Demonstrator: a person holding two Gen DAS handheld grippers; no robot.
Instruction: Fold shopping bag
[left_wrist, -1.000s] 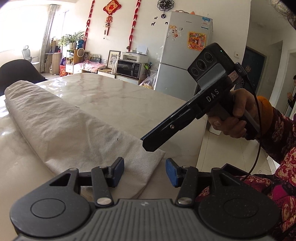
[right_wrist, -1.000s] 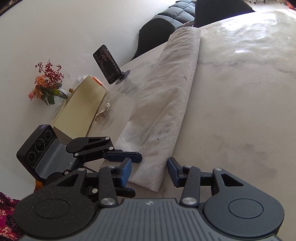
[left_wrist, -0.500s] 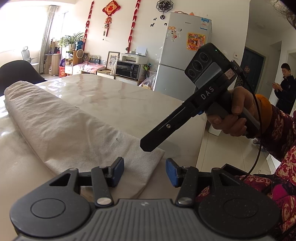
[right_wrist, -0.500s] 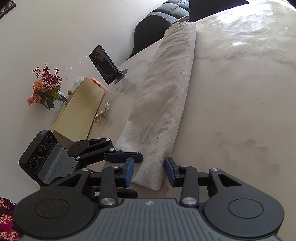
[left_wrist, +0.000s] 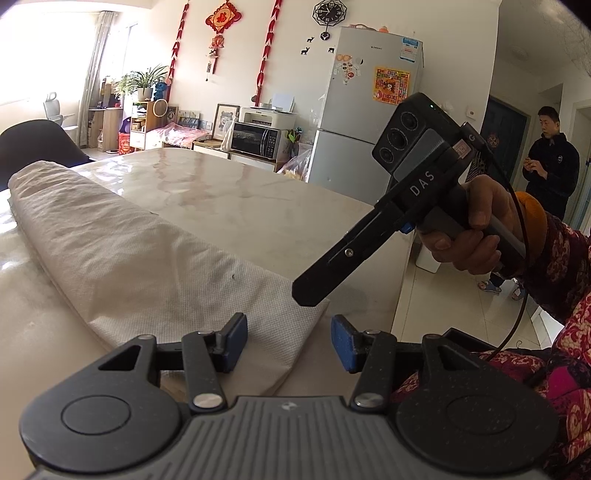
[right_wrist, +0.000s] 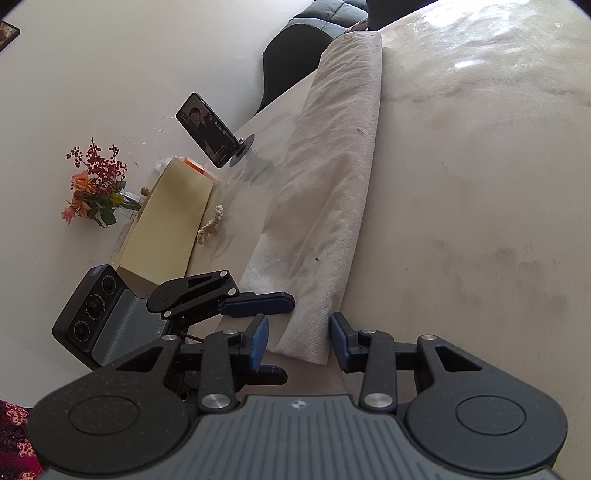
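At the bottom of both wrist views, the two grippers are hovering at the near end of the shopping bag (left_wrist: 122, 254). The left gripper (left_wrist: 289, 341) is standing with its blue pads parted and nothing pinched; the bag's near corner is lying under and just beyond the gap. The right gripper (right_wrist: 298, 339) is likewise spread, its pads bracketing the bag's narrow end without pressing on it, so both are released. In the left view the right gripper is angling down from the right of the frame, gripped by a hand (left_wrist: 469, 236), its tip poised just over the bag's corner.

Beyond, the bag is stretching as a long, narrow white band across the table (left_wrist: 258, 206) toward the upper left of the left view. Judgement: the lengthwise folds appear done, and the end-to-end folds are remaining.

Further off, left of centre in the right view, a phone on a stand (right_wrist: 207, 129) and a yellow box (right_wrist: 170, 218) are sitting well apart from the bag.
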